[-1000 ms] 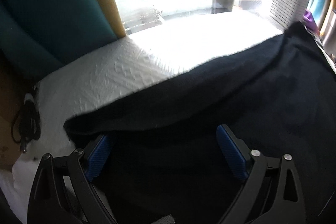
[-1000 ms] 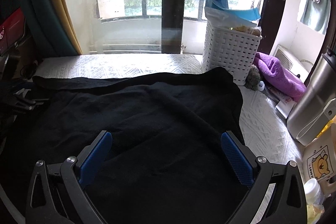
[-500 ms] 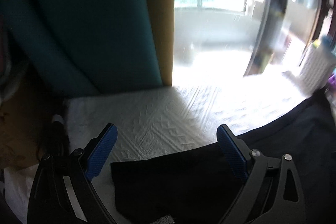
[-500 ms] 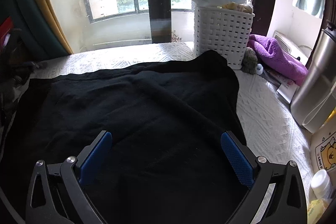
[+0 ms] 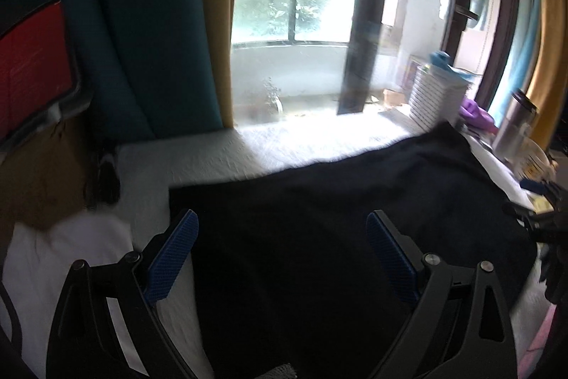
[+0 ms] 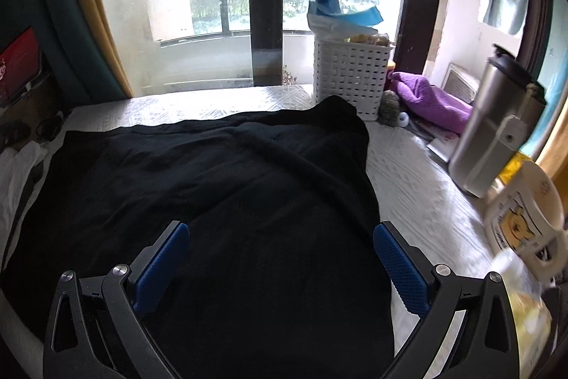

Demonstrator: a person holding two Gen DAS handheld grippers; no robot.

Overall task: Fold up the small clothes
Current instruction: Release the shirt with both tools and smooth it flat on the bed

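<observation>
Both tongs stood wide, their blue ribbed pads well apart with nothing between them. The left gripper [image 5: 280, 254] had drawn back and up from a second before, when its pads sat low at the near left edge of the black knitted garment [image 6: 213, 201]; now it looked across the whole cloth from the left side, over its left edge. The right gripper [image 6: 280, 267] had risen a little and hung above the garment's near right part.

The garment itself lay spread nearly flat on the white embossed table covering [image 6: 419, 187], its left edge now straighter than a second earlier (a long ridge crossed its middle, and its far right corner rose against the white perforated plastic basket [image 6: 349, 77]). That reads as the smoothing step finished and no fold yet made.

Both grippers pointed forward and slightly down toward the window, neither touching the cloth. At the right stood a steel flask [image 6: 493, 126], well clear.
</observation>
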